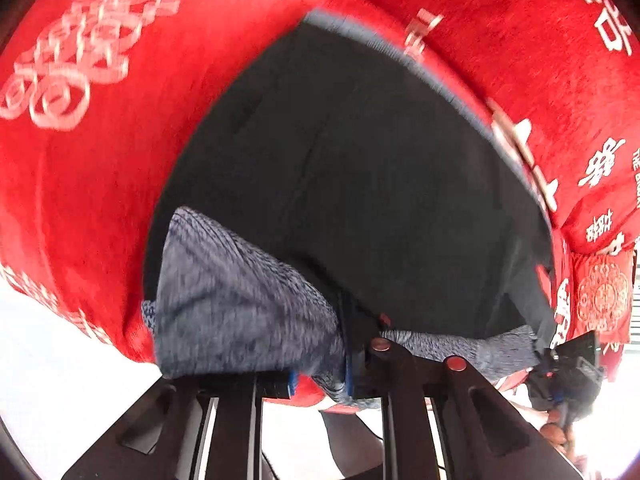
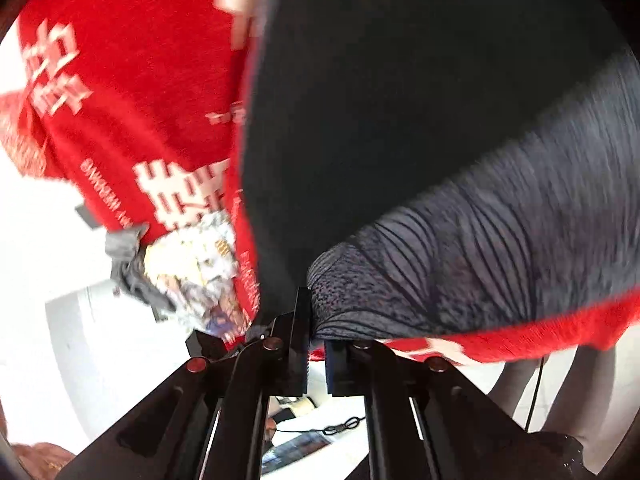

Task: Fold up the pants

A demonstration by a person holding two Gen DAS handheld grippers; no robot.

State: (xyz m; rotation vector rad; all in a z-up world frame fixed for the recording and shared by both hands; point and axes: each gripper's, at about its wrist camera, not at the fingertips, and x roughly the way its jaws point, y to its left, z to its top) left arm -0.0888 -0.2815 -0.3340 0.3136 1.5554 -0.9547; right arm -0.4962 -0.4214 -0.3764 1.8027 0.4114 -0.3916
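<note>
The left hand-held gripper (image 1: 320,376) has its two black fingers drawn close together, pinching a bunched edge of grey speckled fabric — the waistband end of the pants (image 1: 360,168). From that pinch the grey band fans out to the left of the fingers and runs in a thin strip to the right, where the right hand-held gripper (image 1: 560,364) is just visible at its far end. Beyond the fingers, the black body of the pants spreads flat over a red cloth (image 1: 100,168) with white characters.

The right hand-held gripper (image 2: 316,344) has its fingers pressed nearly together on the same grey band, whose ribbed folds fan out to the right. Ahead lies the black pants (image 2: 380,100) fabric — left of it, the red cloth (image 2: 132,92) and a crumpled printed item (image 2: 196,268) near the cloth's edge.
</note>
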